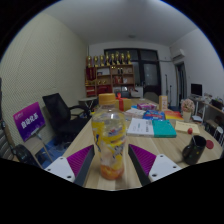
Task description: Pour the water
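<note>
My two fingers (110, 165) reach forward with their purple pads (80, 160) facing inward, and between them stands a clear plastic bottle with a yellow-orange label and pale liquid inside (109, 143). The pads sit close against its sides, but I cannot tell whether both actually press on it or whether a small gap remains. The bottle is upright, its base down between my fingertips and its cap rising above them.

Under it is a long light wooden table (150, 152) that runs away from me. Just beyond my right finger lies a dark red and black object (194, 150), too unclear for me to name. A little farther along the table lie a white sheet of paper (139, 127) and a teal book or folder (162, 128) side by side, with more colourful small things and a red bottle-like item (121, 102) behind them.

To the left of the table stands a black office chair (60, 112), and nearer on that side a purple sign with white lettering (28, 121). At the far end of the room a wooden shelf unit filled with small items (110, 73) stands against the white wall, with a dark doorway (150, 73) beside it.
</note>
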Motion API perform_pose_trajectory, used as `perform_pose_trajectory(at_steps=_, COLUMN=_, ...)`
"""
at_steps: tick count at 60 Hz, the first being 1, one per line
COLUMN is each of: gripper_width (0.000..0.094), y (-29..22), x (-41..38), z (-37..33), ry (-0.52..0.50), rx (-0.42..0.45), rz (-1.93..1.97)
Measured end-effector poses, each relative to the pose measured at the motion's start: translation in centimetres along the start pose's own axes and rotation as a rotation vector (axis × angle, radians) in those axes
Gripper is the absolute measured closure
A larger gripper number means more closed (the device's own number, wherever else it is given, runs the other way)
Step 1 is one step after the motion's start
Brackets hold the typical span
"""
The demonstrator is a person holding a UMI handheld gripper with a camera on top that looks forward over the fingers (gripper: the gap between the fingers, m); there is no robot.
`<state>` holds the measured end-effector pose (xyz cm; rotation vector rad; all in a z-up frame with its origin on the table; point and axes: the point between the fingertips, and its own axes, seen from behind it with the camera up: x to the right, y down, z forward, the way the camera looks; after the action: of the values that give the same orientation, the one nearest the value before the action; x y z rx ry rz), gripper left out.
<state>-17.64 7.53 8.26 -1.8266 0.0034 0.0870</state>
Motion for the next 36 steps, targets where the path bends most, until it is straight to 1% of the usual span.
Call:
perform_pose_trajectory(at_steps=6, gripper_width=0.0148, y=-0.3, x=-1.0, z=3.9, ry=0.015, rx=0.027, rz=-0.035)
perform_pose_trajectory(at_steps=8, gripper_width=0.0316, y=0.1, x=-1.0, z=4.6, ry=0.027, rx=0.016, rz=-0.059)
perform_pose_trajectory(at_steps=10, gripper_width=0.0485, y=0.5, x=-0.3, z=5.3, ry=0.061, rx=0.008, rz=-0.094)
perform_pose_trajectory(at_steps=13, gripper_width=0.0485, y=0.1, x=-0.1, z=5.6, ry=0.074, rx=0.039, rz=-0.097)
perform_pose_trajectory(at_steps=18, gripper_width=0.0485, y=0.1, x=0.5, z=5.9, ry=0.064, rx=0.041, rz=-0.107)
perform_pose_trajectory(at_steps=22, gripper_width=0.0486, y=0.4, x=-0.5, z=5.8, ry=0.05, rx=0.006, rz=-0.126)
perform_pose_trajectory(at_steps=26, gripper_width=0.0513, y=0.6, x=-0.1, z=5.5, ry=0.016, rx=-0.039, rz=-0.132)
perform_pose_trajectory(at_steps=30, gripper_width=0.0553, y=0.9, x=-1.5, z=5.1, ry=-0.037, rx=-0.102, rz=-0.113)
perform_pose_trajectory(at_steps=33, gripper_width=0.0565, y=-0.4, x=-1.0, z=4.2, ry=-0.072, rx=-0.104, rz=-0.036)
perform_pose_trajectory(at_steps=34, gripper_width=0.0592, y=-1.0, x=-0.8, z=3.9, ry=-0.078, rx=-0.102, rz=0.005)
perform_pose_trajectory(at_steps=36, gripper_width=0.0591, y=-2.3, x=-0.1, z=3.2, ry=-0.089, rx=-0.096, rz=0.109)
